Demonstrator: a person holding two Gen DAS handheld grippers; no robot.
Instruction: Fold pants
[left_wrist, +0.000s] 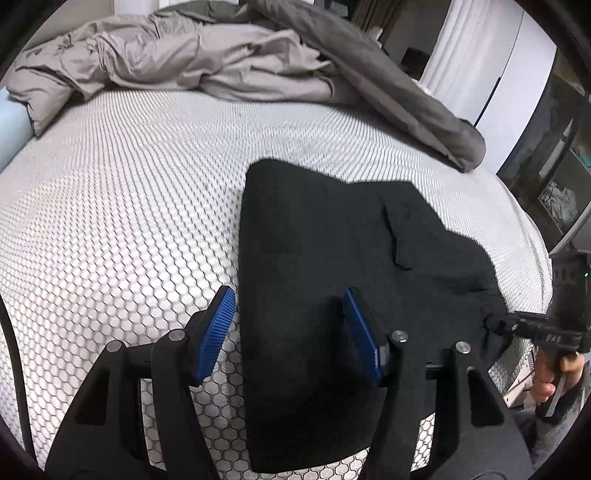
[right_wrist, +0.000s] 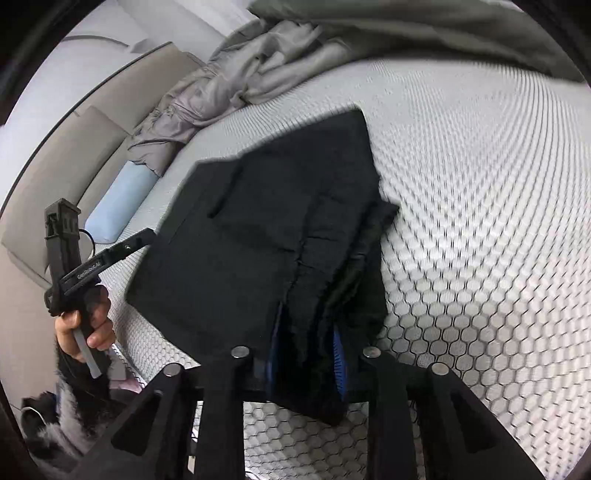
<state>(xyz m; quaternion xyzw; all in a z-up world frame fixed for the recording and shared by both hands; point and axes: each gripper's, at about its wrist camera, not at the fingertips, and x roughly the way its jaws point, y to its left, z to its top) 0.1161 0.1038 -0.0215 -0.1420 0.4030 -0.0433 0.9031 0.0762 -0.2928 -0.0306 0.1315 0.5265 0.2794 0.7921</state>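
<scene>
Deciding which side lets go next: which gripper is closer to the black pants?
Right. The right gripper is clamped on the black pants at their near edge; the left gripper hangs open over them without gripping.

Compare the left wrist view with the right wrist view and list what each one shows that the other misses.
Left wrist only: the left hand-held gripper open, its blue pads straddling the near left edge of the black pants, plus a white wardrobe and dark shelving at right.

Right wrist only: the right hand-held gripper shut on a bunched edge of the pants, a light blue pillow and the beige headboard.

Both: the folded pants on the honeycomb-patterned mattress, and the crumpled grey duvet behind.
</scene>
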